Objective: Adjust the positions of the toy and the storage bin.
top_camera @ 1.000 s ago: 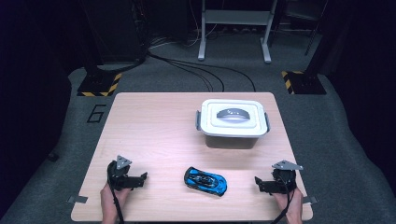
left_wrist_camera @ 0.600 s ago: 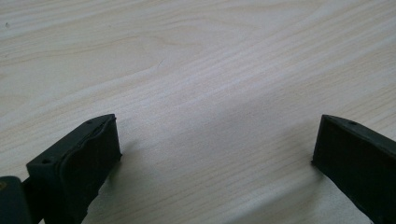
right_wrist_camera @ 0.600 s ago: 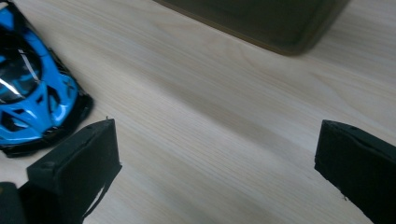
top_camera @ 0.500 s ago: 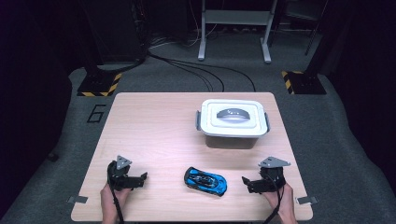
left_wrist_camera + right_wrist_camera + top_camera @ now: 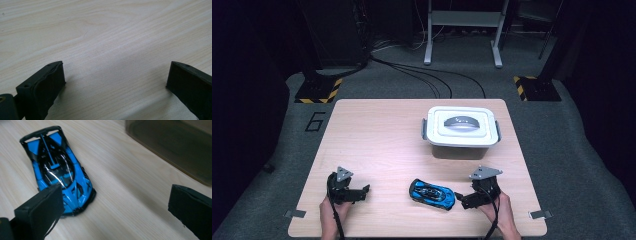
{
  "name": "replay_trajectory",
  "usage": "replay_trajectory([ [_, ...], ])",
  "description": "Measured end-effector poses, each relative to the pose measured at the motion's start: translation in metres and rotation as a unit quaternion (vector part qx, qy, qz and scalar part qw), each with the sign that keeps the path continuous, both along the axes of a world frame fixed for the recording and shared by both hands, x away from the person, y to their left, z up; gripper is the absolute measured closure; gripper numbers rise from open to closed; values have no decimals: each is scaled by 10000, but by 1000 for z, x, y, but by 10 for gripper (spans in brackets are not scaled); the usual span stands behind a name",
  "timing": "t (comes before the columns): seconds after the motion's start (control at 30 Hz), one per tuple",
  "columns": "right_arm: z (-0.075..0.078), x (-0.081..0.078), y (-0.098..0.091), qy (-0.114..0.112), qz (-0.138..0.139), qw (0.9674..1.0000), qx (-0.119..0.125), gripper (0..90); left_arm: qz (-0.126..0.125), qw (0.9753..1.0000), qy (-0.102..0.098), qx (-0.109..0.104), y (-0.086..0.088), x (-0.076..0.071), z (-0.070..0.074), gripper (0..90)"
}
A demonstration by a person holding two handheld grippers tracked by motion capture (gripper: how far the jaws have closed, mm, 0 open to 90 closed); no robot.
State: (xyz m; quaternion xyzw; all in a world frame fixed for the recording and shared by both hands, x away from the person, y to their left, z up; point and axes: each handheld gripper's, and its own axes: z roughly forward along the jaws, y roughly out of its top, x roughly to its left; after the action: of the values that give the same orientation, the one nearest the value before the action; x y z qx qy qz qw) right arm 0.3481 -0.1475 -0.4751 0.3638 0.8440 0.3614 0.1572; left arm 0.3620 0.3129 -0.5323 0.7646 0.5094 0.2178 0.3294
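A blue and black toy car (image 5: 432, 193) (image 5: 58, 168) lies on the wooden table (image 5: 377, 145) near its front edge. Just right of the car is my right gripper (image 5: 460, 199) (image 5: 115, 207), open, its left jaw over the car's near end and its right jaw on bare wood. At the front left my left gripper (image 5: 363, 191) (image 5: 115, 80) rests open on the table, with bare wood between its jaws. A white lidded plastic box (image 5: 461, 130) with a grey body stands at the back right; its dark side wall (image 5: 172, 147) appears in the right gripper view.
Beyond the table lie black cables (image 5: 422, 75), a metal stand's legs (image 5: 462, 30) and yellow-black striped floor plates (image 5: 317, 90). A "6" is marked on the floor (image 5: 314, 121) at the left. Bare wood spans the table's left and middle.
My right gripper has slid left along the front edge, closing in on the toy car. The left gripper, car and box have stayed put.
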Motion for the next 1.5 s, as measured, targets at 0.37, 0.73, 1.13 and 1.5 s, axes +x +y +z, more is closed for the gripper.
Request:
replay_trajectory([
  [0.37, 11, 3, 35, -13, 528, 9986, -86, 0, -12, 10000, 5, 8, 0, 0, 0, 16],
  [0.73, 10, 7, 68, 53, 877, 9959, -230, 0, -13, 10000, 4, 9, 0, 0, 0, 17],
  [1.13, 5, 14, 103, 158, 1268, 9906, -480, 0, -9, 10000, -2, -6, 0, 0, 0, 18],
  [1.5, -3, 23, 131, 241, 1602, 9841, -734, 0, -19, 10000, 1, 1, 0, 0, 0, 18],
])
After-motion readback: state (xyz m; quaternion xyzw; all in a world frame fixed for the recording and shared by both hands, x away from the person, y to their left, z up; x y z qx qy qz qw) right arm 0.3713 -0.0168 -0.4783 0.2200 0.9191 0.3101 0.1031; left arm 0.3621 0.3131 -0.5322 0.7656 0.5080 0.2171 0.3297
